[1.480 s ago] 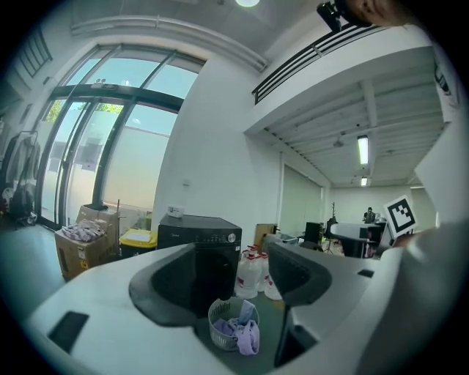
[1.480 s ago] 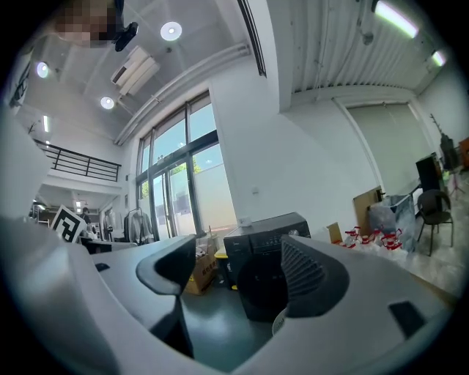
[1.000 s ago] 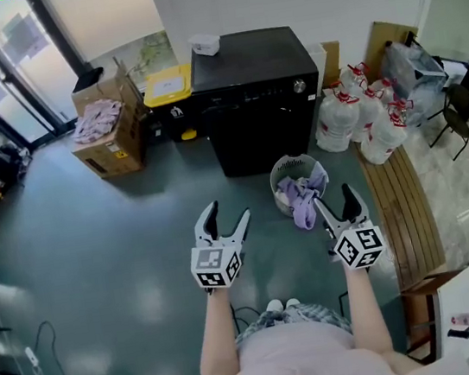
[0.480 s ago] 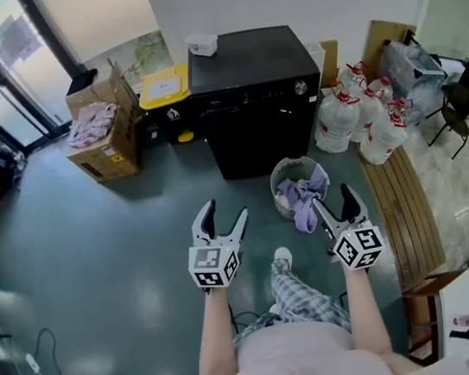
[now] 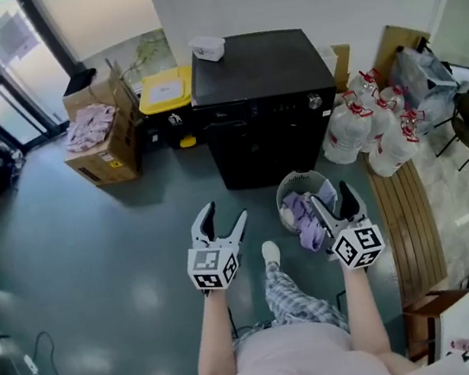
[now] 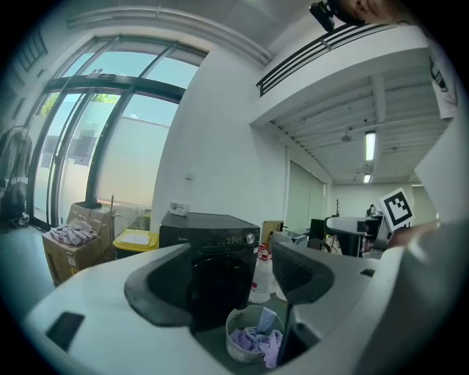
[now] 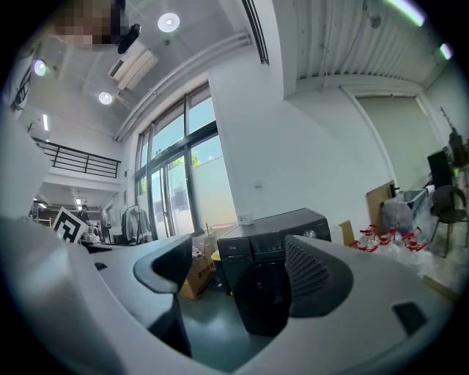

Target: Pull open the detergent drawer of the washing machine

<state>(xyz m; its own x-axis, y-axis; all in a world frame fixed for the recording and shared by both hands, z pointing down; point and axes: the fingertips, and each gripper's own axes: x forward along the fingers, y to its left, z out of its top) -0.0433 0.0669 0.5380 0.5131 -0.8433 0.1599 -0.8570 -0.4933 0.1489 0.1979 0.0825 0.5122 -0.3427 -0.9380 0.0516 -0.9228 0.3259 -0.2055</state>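
Black washer (image 5: 262, 108) well ahead of L gripper (image 5: 226, 213), R gripper (image 5: 332, 198), jaws apart.

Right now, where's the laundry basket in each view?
Head view: basket on the floor, right of centre, just in front of the washer.
Left gripper view: basket at bottom centre, seen between the open jaws.
Right gripper view: not in it.
Shared landmark: the black washer, in all three.

Floor (image 5: 95, 247) under washing machine (image 5: 259, 91), basket (image 5: 290, 182), box (image 5: 111, 152)
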